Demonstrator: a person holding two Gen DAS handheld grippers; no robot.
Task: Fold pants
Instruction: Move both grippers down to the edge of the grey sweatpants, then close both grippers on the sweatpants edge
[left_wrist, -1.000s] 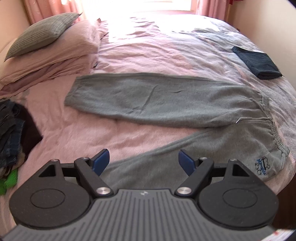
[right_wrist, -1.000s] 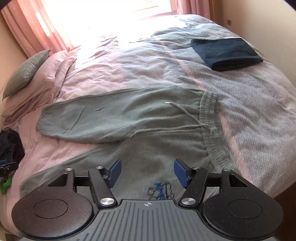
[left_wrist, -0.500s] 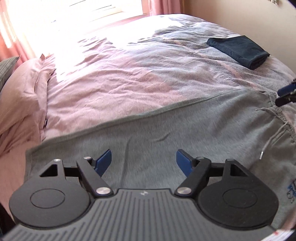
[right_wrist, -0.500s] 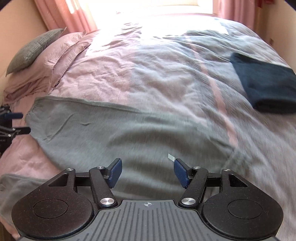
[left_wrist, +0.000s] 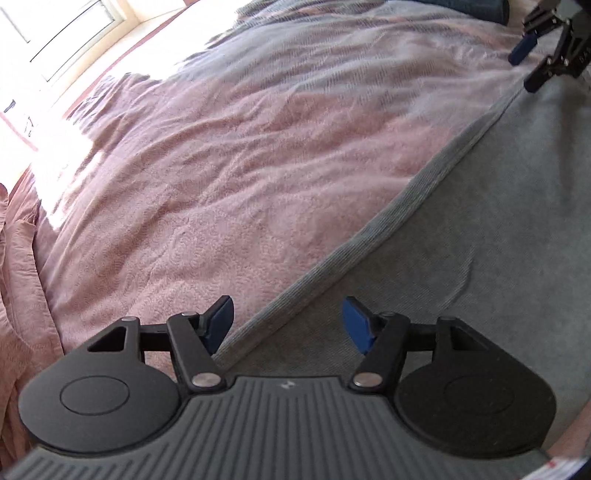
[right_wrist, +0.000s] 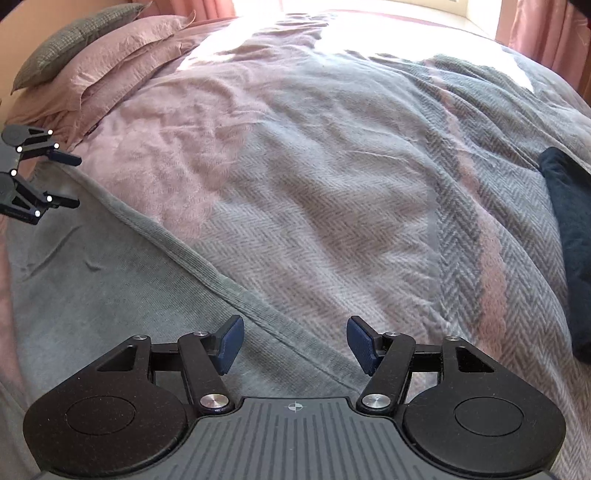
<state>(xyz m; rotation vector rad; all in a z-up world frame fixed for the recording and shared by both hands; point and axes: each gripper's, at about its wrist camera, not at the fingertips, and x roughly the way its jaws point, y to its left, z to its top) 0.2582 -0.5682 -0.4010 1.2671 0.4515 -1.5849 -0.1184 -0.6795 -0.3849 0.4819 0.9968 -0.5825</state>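
Grey sweatpants (left_wrist: 480, 229) lie flat on the bed, their far seam edge running diagonally through both wrist views. My left gripper (left_wrist: 288, 325) is open and low over that far edge, one blue pad over the pink cover and the other over grey fabric. My right gripper (right_wrist: 295, 345) is open too, straddling the same edge of the pants (right_wrist: 92, 295) further along. Each gripper shows in the other's view: the right gripper (left_wrist: 528, 62) at top right, the left gripper (right_wrist: 61, 179) at far left. Nothing is between either pair of pads.
The pink bed cover (left_wrist: 221, 166) meets a grey herringbone blanket (right_wrist: 351, 206). A folded dark blue garment (right_wrist: 569, 229) lies at the right. Pink pillows (right_wrist: 122, 55) and a grey cushion (right_wrist: 74, 40) sit at the head. Pink curtains (right_wrist: 546, 33) hang beyond.
Both grippers have moved forward across the pants and dropped close to the far edge of the upper leg. Both stay open.
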